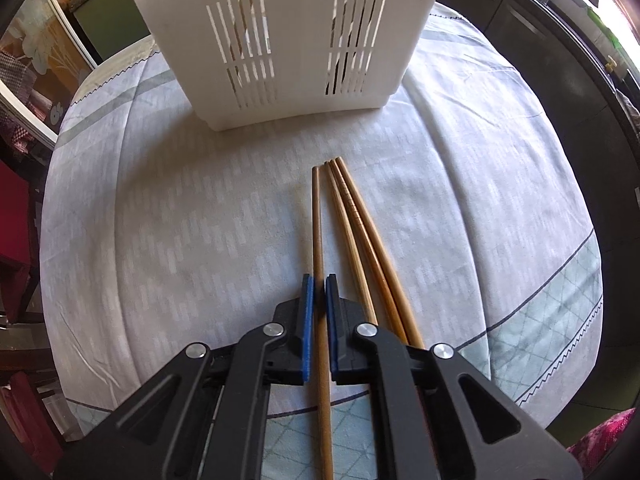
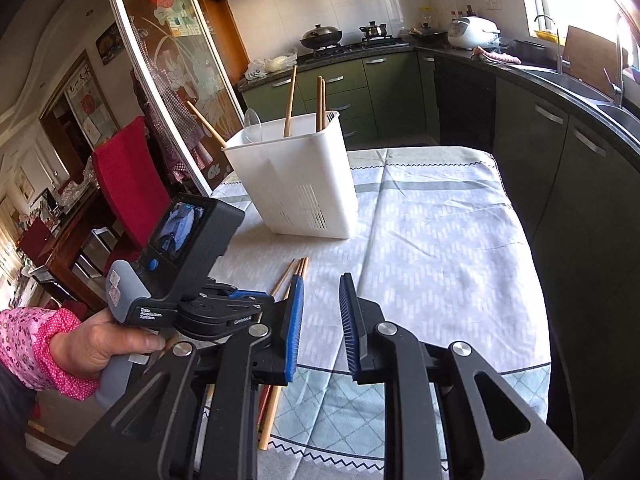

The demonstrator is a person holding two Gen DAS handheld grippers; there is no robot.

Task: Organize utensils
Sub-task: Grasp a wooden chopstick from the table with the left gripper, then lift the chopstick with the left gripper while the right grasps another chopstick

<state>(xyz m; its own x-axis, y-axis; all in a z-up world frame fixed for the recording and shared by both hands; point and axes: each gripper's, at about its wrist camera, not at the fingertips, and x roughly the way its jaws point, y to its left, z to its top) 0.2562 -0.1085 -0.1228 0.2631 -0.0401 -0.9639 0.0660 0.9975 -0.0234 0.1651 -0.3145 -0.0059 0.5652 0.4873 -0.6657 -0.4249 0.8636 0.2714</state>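
The left tool (image 1: pixel 319 292) points steeply down at the table (image 1: pixel 160 240), its blue pads closed tight on a single wooden chopstick (image 1: pixel 318 232) near its thick end. The right tool (image 2: pixel 321 316) hangs just beside it with its pads apart and nothing between them.

Three more chopsticks (image 1: pixel 360 232) lie touching one another just to the right of the gripped one, all near the table's front edge, tips aimed at the white utensil holder (image 1: pixel 280 40), which stands toward the far side and already has several chopsticks and a spoon in it.

The grip sits far out on one end, so I'd expect the long free end to droop or swivel between the pads on lifting. The neighbouring sticks are close enough that a pad could drag them toward the edge. A swinging tip could also catch the holder's rim and tip it.
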